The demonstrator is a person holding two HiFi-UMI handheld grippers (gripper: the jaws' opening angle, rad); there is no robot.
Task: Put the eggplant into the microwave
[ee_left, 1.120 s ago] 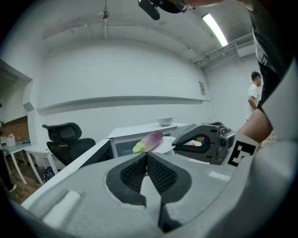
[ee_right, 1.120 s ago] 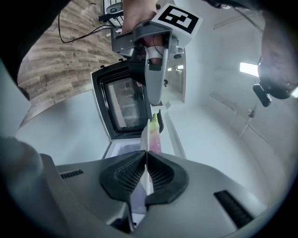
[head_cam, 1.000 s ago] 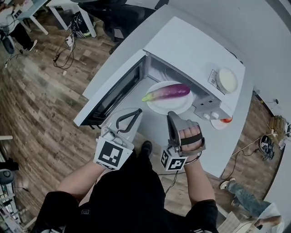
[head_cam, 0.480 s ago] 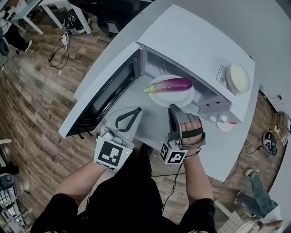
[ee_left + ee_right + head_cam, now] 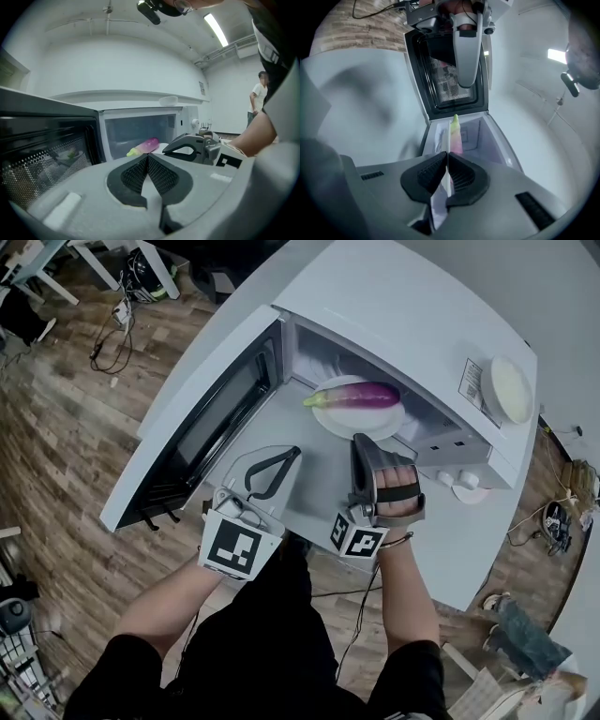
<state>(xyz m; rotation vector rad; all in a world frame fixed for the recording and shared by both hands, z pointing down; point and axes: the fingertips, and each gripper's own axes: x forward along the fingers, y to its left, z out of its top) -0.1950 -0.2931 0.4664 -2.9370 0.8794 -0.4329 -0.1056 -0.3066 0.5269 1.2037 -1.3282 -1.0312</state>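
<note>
**Microwave mouth open, door swung out to your left**
Your path into the microwave (image 5: 403, 315) is open from the front. Its door (image 5: 202, 427) stands wide just ahead of your closed left gripper (image 5: 296, 453). The plate (image 5: 377, 421) with the eggplant (image 5: 361, 395) fills the mouth, your right gripper (image 5: 358, 440) clamped on its rim. Bare table (image 5: 319, 479) lies between the grippers.

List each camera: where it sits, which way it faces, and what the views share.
Head view: on the person's head, looking steeply down at the open microwave; shows both forearms, the left gripper and the right gripper.
Left gripper view: on the left gripper, facing the microwave opening past its own shut jaws; the right gripper shows at right.
Right gripper view: on the right gripper, rolled sideways, facing the opening; its jaws pinch the plate rim.
Shared: all three show the eggplant.
</note>
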